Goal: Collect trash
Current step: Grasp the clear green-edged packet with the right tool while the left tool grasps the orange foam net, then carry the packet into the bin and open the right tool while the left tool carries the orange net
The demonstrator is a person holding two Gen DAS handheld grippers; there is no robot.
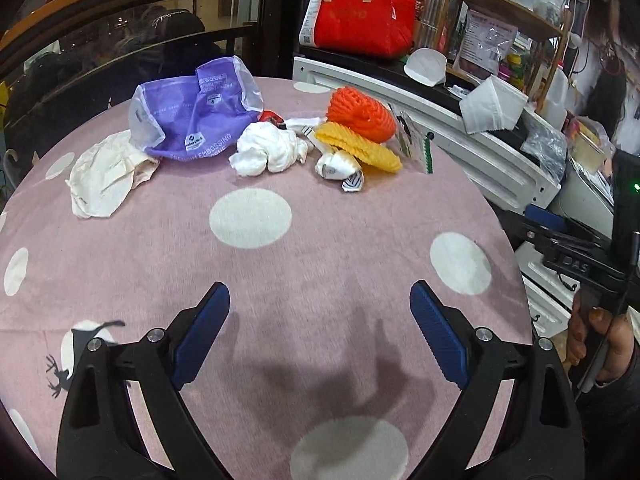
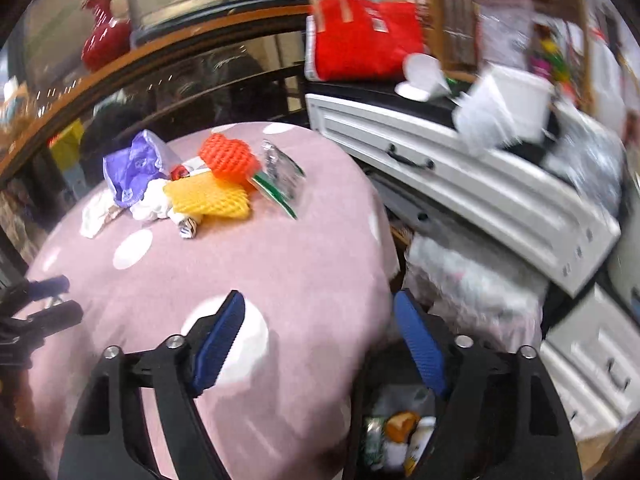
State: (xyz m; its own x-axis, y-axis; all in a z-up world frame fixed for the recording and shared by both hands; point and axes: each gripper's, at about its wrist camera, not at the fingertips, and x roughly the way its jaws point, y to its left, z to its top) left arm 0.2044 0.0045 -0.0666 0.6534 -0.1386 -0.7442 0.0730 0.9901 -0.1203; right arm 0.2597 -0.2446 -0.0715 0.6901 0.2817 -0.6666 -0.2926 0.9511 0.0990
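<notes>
Step in hand: between pickups, both grippers empty — left gripper (image 1: 320,334) spread wide above bare pink cloth on the desk (image 1: 360,240), right gripper (image 2: 320,344) parted with nothing between the pads, poised over the desk edge and the bin (image 2: 400,432) already holding scraps. Remaining trash heaped at far side of desk: purple bag (image 1: 196,112), cream wrapper (image 1: 104,176), white tissue (image 1: 268,152), orange net (image 1: 360,112), yellow net (image 1: 360,146). Next move probably calls for a forward reach to the heap and a close on one piece.

Two foam nets (image 1: 362,114), one purple bag (image 1: 192,116).
</notes>
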